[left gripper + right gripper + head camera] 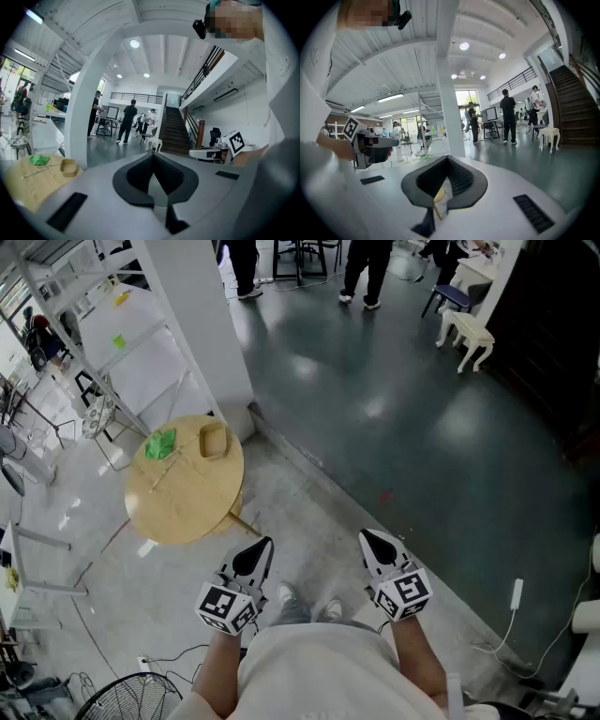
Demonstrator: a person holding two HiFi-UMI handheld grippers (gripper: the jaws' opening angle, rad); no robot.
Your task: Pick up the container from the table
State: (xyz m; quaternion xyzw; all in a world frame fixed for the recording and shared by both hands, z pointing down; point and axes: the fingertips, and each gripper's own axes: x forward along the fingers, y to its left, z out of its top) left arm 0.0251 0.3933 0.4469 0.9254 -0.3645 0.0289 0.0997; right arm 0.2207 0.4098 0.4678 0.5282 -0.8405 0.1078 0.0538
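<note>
Far from the container (214,440)
Left gripper (260,552) and right gripper (373,542) jaws are together, holding nothing. Walk to the table (187,507) at upper left, then open wide.

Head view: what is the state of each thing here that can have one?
container: upright, open top, on the round table, not held.
green cloth: crumpled, beside the container.
left tongs: shut, empty.
right tongs: shut, empty.
</note>
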